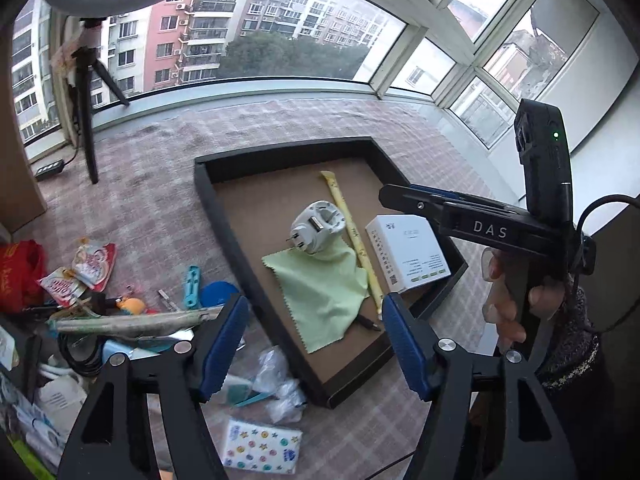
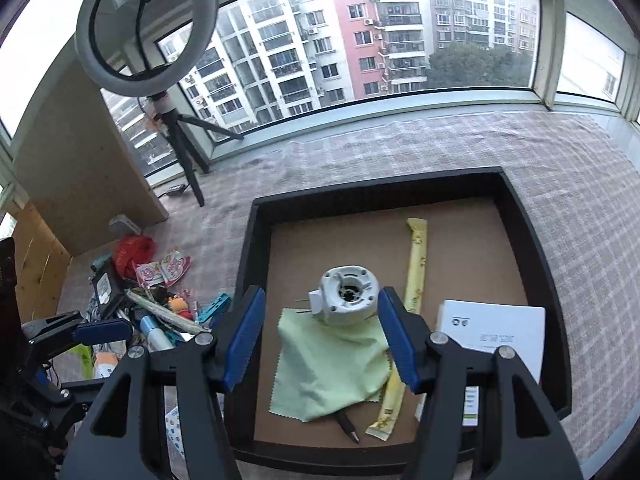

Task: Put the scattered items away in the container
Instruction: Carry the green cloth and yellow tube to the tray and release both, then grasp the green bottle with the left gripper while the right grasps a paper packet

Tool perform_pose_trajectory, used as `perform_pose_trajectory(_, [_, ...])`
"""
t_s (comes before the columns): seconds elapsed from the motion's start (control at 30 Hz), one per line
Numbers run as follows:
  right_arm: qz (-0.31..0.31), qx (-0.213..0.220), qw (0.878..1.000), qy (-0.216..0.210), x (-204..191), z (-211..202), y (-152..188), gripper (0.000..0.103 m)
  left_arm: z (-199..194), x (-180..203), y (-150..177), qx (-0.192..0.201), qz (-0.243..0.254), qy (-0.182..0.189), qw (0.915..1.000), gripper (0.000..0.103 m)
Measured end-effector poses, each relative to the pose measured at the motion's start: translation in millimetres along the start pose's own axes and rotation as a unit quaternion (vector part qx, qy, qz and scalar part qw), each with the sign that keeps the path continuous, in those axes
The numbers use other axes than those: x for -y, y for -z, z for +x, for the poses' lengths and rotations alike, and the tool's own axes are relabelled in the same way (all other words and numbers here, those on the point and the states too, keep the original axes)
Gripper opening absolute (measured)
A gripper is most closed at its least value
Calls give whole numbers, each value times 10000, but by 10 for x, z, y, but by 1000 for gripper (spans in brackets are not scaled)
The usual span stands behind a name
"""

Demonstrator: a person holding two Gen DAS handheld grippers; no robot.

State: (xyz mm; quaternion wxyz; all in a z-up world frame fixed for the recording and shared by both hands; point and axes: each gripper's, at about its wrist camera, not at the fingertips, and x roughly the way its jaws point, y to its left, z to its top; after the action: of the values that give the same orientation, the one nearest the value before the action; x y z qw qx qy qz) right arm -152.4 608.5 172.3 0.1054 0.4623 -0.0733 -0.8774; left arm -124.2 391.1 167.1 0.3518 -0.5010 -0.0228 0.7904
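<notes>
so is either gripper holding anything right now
No. The left gripper and right gripper are both open and empty above the tray.

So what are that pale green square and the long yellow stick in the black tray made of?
The pale green square looks like thin matte cloth, perhaps microfibre: it drapes in soft folds and its edges are zigzag-cut. The long yellow stick seems a paper or thin film wrapper with small printed marks and flat crimped ends; its contents are hidden. The black tray has a brown, cardboard-like matte floor.

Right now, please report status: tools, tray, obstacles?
Both tools, left and right, open, empty. White round adapter on green cloth inside black tray. Nothing blocking.
</notes>
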Motion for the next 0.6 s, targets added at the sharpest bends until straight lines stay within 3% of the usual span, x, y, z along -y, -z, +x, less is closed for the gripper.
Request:
perform_pose_trajectory(0.2, [-441, -312, 9961, -693, -576, 208, 34, 55, -403, -634, 372, 108, -537, -459, 9974, 64])
perform_pose_trajectory(0.3, [-793, -568, 9893, -1086, -956, 331, 116, 46, -663, -1009, 653, 218, -886, -851, 9922, 59])
perform_pose_trajectory(0.37, [-991, -804, 9826, -1349, -1221, 444, 198, 40, -846, -1299, 879, 274, -1260, -1068, 9859, 59])
perform_pose_trajectory(0.6, [-1729, -1501, 9542, -1927, -2103, 891, 560, 37, -1290, -2151, 1716, 201, -2307, -1929, 9535, 58])
